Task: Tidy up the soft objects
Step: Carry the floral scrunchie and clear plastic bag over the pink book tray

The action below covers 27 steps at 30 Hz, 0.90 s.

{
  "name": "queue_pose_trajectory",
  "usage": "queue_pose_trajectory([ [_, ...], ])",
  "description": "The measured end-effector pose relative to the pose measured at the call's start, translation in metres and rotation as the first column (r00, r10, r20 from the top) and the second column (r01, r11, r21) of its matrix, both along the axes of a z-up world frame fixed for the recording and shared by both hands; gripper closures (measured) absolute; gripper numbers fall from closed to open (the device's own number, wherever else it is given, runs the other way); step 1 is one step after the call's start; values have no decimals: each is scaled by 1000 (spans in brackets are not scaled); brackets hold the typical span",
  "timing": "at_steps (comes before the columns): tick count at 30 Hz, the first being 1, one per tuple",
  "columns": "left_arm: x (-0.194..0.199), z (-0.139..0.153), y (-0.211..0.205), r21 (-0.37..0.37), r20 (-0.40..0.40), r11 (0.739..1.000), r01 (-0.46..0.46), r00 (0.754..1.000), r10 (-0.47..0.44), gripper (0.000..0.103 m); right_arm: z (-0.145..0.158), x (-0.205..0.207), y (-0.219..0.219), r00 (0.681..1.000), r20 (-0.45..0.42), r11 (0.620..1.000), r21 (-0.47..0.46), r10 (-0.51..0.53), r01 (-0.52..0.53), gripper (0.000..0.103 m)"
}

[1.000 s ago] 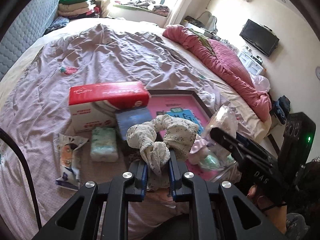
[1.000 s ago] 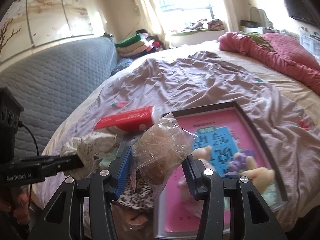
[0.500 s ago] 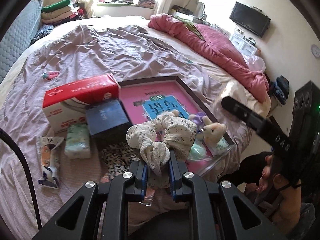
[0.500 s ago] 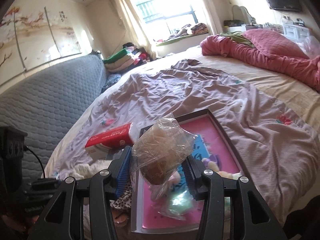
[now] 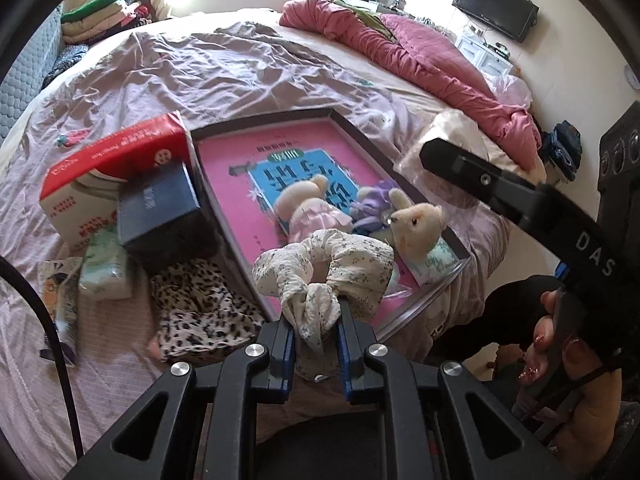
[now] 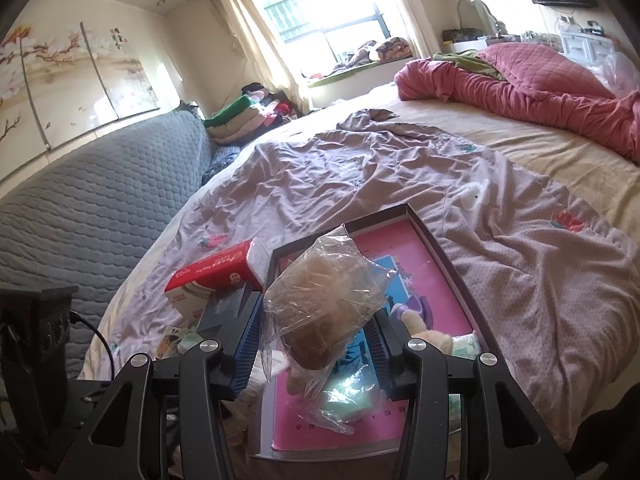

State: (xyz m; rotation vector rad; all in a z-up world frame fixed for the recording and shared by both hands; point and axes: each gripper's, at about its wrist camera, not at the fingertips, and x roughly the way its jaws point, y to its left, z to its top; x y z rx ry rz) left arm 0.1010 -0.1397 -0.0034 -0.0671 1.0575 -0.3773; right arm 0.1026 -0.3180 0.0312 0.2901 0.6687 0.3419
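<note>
My left gripper [image 5: 316,332] is shut on a white floral scrunchie [image 5: 324,268] and holds it above the near edge of a pink tray [image 5: 240,160] on the bed. In the tray lie a plush bear in a pink dress [image 5: 308,208], a cream plush rabbit [image 5: 416,220] and a purple toy [image 5: 376,200]. My right gripper [image 6: 316,336] is shut on a clear plastic bag with a brown soft thing inside [image 6: 324,300], held above the same tray [image 6: 436,304]. A leopard-print cloth [image 5: 200,308] lies left of the tray.
A red and white tissue box [image 5: 104,168], a dark blue box [image 5: 160,208], a tissue pack [image 5: 104,272] and a wrapper [image 5: 60,300] lie left of the tray. A pink quilt [image 5: 420,52] lies across the far right. A grey padded headboard [image 6: 80,216] runs along the left.
Both grippers have pulled back and risen with their loads. The right gripper with the bag has moved away to the right of the tray in the left wrist view, uncovering the plush toys.
</note>
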Motion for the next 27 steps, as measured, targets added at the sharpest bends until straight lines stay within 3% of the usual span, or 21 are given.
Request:
queue_pose_trajectory([
  [27, 9, -40, -25, 62, -51, 998, 29, 998, -25, 85, -27, 11, -11, 999, -49, 1000, -13, -13, 12, 53],
])
